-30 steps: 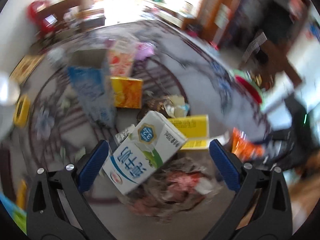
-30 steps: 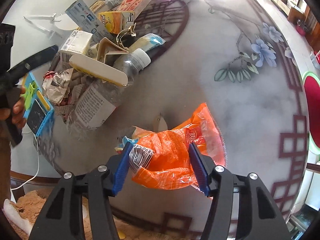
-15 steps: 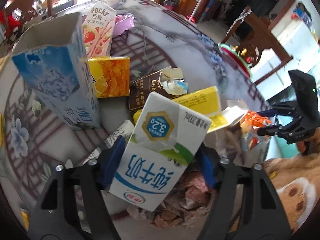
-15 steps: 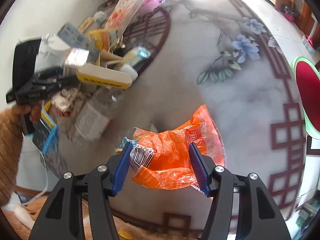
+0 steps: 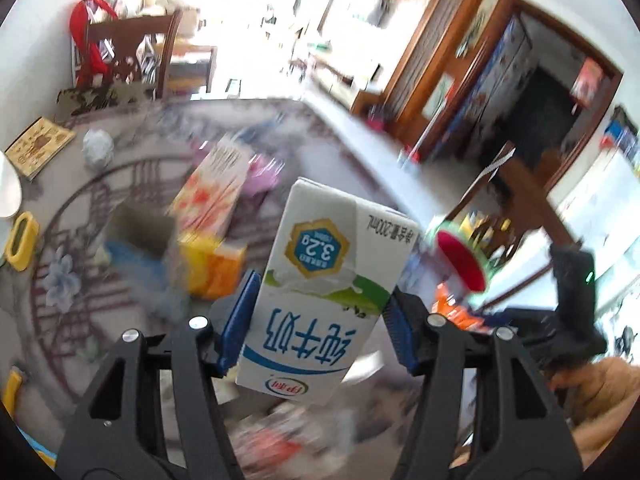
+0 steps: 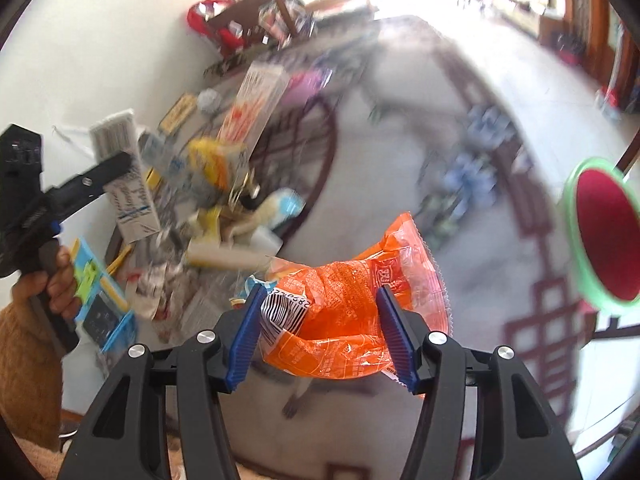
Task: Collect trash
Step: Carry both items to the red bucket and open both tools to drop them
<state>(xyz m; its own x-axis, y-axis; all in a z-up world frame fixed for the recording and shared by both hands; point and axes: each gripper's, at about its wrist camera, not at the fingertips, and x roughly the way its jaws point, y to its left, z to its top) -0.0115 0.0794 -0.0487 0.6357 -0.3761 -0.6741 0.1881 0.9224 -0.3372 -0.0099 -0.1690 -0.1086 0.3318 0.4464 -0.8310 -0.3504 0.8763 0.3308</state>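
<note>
The left gripper (image 5: 318, 324) pinches one white milk carton (image 5: 320, 292) between its two blue pads; its jaws have just been closing onto the carton, which now sits about half a jaw-span wide between them, lifted clear of the worktop (image 5: 352, 168) and tilted so its print reads upside down. From the right wrist view the same gripper (image 6: 116, 168) appears at far left, gripped by one hand (image 6: 56, 284) in a tan sleeve, with the carton (image 6: 128, 184) clamped at its tip above the pile.

On the worktop, going left to right in the left wrist view: one yellow clip-like thing (image 5: 22, 240) at the edge, one crumpled grey ball (image 5: 97, 147), one open blue carton (image 5: 136, 240), one orange-yellow box (image 5: 214, 266), one tall pink snack box (image 5: 214, 196), and one purple wrapper (image 5: 262, 170) behind it. The rest of the pile is too blurred to count. One red dish with a green rim (image 5: 460, 260) lies off to the right.

The right gripper (image 6: 318, 336) is partly closed, squeezing one orange snack bag (image 6: 352, 292) between its two blue pads; the bag bulges out above and to the right of them and hangs above the worktop (image 6: 400, 120). A barcode label on the bag shows beside the left pad. The red dish (image 6: 604, 236) sits at the right edge here.
</note>
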